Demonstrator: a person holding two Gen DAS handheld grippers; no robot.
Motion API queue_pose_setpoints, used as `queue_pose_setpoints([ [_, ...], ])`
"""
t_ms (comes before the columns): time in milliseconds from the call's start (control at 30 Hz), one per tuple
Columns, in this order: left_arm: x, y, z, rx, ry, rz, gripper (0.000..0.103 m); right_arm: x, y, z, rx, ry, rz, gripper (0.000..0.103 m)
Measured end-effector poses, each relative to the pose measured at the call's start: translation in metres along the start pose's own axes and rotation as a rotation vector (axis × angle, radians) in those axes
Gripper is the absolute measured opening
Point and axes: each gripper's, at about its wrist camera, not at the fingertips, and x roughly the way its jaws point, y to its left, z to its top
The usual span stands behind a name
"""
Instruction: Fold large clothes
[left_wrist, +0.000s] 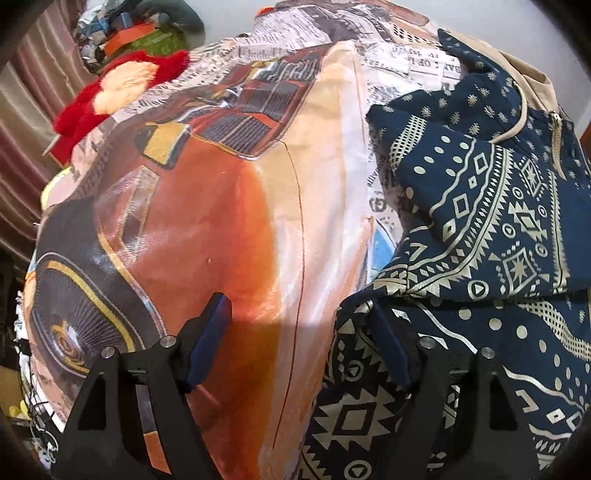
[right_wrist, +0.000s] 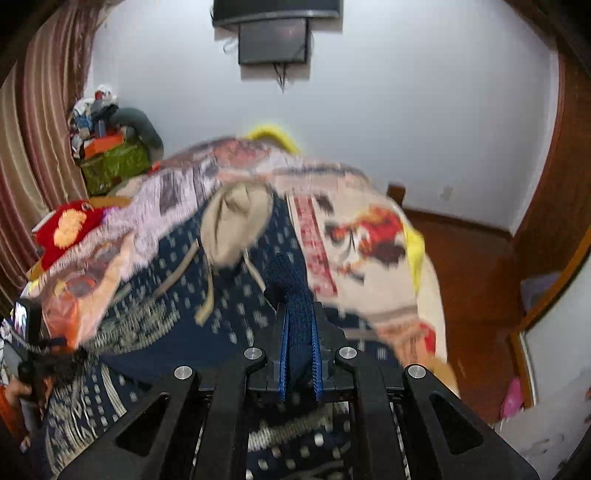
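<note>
A navy hoodie (left_wrist: 480, 229) with a cream geometric print, a beige hood lining and a zip lies on a bed covered by a bedspread (left_wrist: 229, 206) printed with a car. My left gripper (left_wrist: 299, 336) hovers open just above the hoodie's left edge. One finger is over the bedspread and the other is over the navy cloth, and nothing is gripped. In the blurred right wrist view my right gripper (right_wrist: 299, 310) is shut on a navy ribbed cuff (right_wrist: 286, 277) of the hoodie (right_wrist: 173, 302). The cuff sticks up past the pads, lifted off the bed.
A red plush toy (left_wrist: 110, 88) lies at the bed's far left. Behind it are a heap of boxes and clutter (right_wrist: 110, 155) and striped curtains (right_wrist: 37, 129). A screen (right_wrist: 273, 40) hangs on the white wall. Wooden floor (right_wrist: 469, 280) lies right of the bed.
</note>
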Motion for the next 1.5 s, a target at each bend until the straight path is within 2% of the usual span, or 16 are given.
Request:
queue_pose_setpoints([
  [200, -0.003, 0.001, -0.007, -0.038, 0.02, 0.003, 0.078, 0.022, -0.022, -0.043, 0.074, 0.113, 0.009, 0.008],
  [300, -0.003, 0.0, -0.008, 0.003, 0.041, 0.001, 0.078, 0.03, -0.031, -0.06, 0.096, 0.193, 0.047, 0.008],
  [433, -0.019, 0.005, -0.01, 0.077, 0.052, -0.037, 0.078, 0.03, -0.044, -0.07, 0.141, 0.235, 0.072, 0.008],
  [633, -0.051, 0.022, 0.01, 0.069, -0.014, -0.063, 0.078, 0.019, -0.059, -0.074, 0.16, 0.258, 0.053, 0.009],
  [733, -0.053, 0.026, 0.026, 0.046, -0.026, -0.083, 0.078, 0.016, -0.063, -0.07, 0.153, 0.255, 0.029, 0.014],
  [800, -0.046, 0.025, 0.041, 0.027, -0.019, -0.101, 0.078, 0.012, -0.064, -0.067, 0.147, 0.245, 0.006, 0.019],
  [933, -0.014, 0.017, 0.066, -0.002, 0.044, -0.161, 0.078, 0.001, -0.069, -0.056, 0.126, 0.203, -0.035, 0.022],
  [967, -0.005, 0.014, 0.07, -0.014, 0.06, -0.179, 0.078, -0.002, -0.071, -0.054, 0.124, 0.192, -0.045, 0.025],
  [1100, 0.022, 0.0, 0.086, -0.055, 0.105, -0.26, 0.078, -0.013, -0.081, -0.047, 0.115, 0.122, -0.096, 0.057],
  [1167, 0.036, -0.009, 0.095, -0.065, 0.118, -0.295, 0.076, -0.014, -0.084, -0.046, 0.103, 0.113, -0.12, 0.059],
  [1233, 0.047, -0.014, 0.103, -0.086, 0.126, -0.314, 0.069, -0.013, -0.089, -0.046, 0.101, 0.114, -0.148, 0.059],
  [1333, 0.054, -0.016, 0.113, -0.113, 0.127, -0.343, 0.048, -0.008, -0.097, -0.052, 0.117, 0.128, -0.151, 0.06],
  [1400, 0.058, -0.02, 0.121, -0.115, 0.129, -0.37, 0.022, 0.001, -0.101, -0.058, 0.124, 0.153, -0.149, 0.06],
  [1433, 0.06, -0.023, 0.123, -0.11, 0.13, -0.37, 0.014, 0.005, -0.101, -0.061, 0.124, 0.162, -0.151, 0.06],
  [1467, 0.06, -0.026, 0.127, -0.098, 0.125, -0.355, 0.002, 0.009, -0.102, -0.065, 0.123, 0.173, -0.155, 0.06],
  [1500, 0.058, -0.029, 0.132, -0.076, 0.104, -0.327, 0.001, 0.014, -0.103, -0.068, 0.122, 0.189, -0.156, 0.06],
])
